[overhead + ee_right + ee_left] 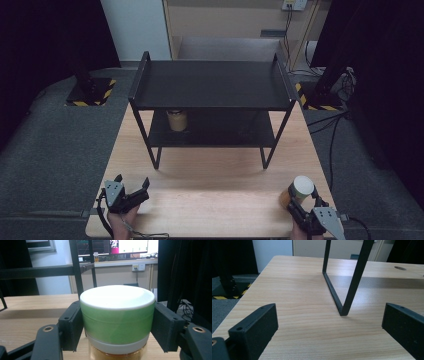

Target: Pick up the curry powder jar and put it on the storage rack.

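Observation:
A jar with a white top, green lid band and amber contents stands near the table's front right corner. My right gripper is shut on the jar at the lid, one jaw on each side. A second jar with a tan body sits on the lower shelf of the black two-tier rack, at its left. At the front left, my left gripper is held open over bare wood, nothing between its jaws. In the left gripper view a rack leg stands ahead of the left gripper.
The wooden table has bare room between the rack and the front edge. Black posts with yellow-striped bases stand on the grey floor at both sides. Cables trail on the right. A round hole is cut in the tabletop.

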### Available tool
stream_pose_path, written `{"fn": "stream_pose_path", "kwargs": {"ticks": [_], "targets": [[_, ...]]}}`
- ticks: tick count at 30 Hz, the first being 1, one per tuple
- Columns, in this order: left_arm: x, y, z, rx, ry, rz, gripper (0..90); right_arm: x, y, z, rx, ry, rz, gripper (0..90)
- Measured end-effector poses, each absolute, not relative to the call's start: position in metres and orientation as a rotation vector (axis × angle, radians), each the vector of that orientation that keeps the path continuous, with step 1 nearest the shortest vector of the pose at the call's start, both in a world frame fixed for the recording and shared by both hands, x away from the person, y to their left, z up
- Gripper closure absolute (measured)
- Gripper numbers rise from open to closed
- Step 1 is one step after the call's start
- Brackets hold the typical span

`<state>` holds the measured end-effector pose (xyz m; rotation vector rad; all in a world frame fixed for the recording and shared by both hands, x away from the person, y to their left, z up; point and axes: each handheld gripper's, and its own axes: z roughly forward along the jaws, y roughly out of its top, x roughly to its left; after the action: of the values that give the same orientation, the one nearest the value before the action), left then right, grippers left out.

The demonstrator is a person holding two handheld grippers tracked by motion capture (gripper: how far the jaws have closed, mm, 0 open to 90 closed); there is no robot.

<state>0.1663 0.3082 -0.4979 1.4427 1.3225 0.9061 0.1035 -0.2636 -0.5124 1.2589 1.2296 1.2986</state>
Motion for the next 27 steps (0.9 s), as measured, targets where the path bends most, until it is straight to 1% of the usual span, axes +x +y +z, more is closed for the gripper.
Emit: {"fn": "stream_pose_path", "kwargs": {"ticks": [18, 27], "targets": [[0.166, 0.309, -0.498, 1.439, 1.324, 0.901, 0.0, 0.118, -0.257, -0.484, 1.242, 1.262, 1.325, 33.3], [0.166, 0.308, -0.498, 1.443, 1.321, 0.905, 0.0, 0.129, -0.255, -0.460, 1.250, 1.301, 1.348, 33.2]]}}
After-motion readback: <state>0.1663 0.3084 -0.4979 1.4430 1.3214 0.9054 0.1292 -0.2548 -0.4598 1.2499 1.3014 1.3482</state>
